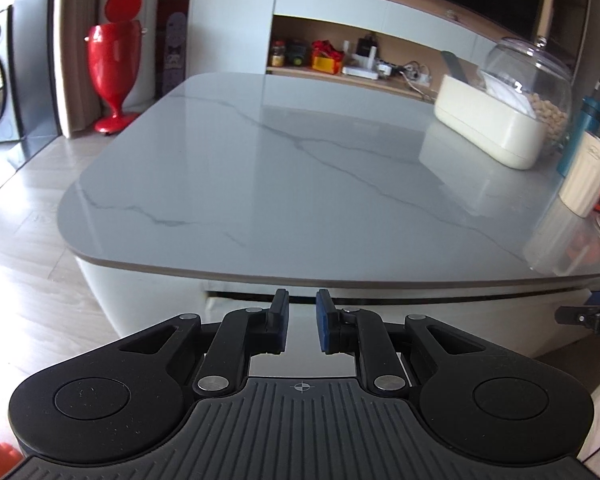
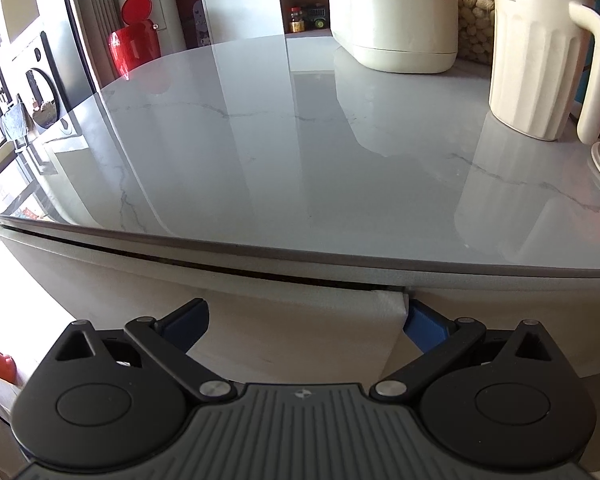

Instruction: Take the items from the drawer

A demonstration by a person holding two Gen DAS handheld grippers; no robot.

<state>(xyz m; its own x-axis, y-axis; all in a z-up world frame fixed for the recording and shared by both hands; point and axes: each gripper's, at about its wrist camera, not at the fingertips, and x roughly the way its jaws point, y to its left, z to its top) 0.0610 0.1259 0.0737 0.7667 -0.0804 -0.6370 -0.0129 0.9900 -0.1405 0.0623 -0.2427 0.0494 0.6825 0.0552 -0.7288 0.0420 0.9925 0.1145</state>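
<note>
Our right gripper [image 2: 306, 320] is nearer: fingers spread across the drawer [image 2: 300, 332] front's right end, just under the tabletop [image 2: 300, 140]. Our left gripper [image 1: 302, 320] is narrowed, empty, facing the same front

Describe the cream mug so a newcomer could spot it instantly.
Start at the grey marble tabletop; follow it to the right-hand cluster of containers. The cream mug stands nearest the front edge, upright, ribbed, with a big loop handle and "Coffee Day" lettering, unlike the low oval cream box behind it.
</note>
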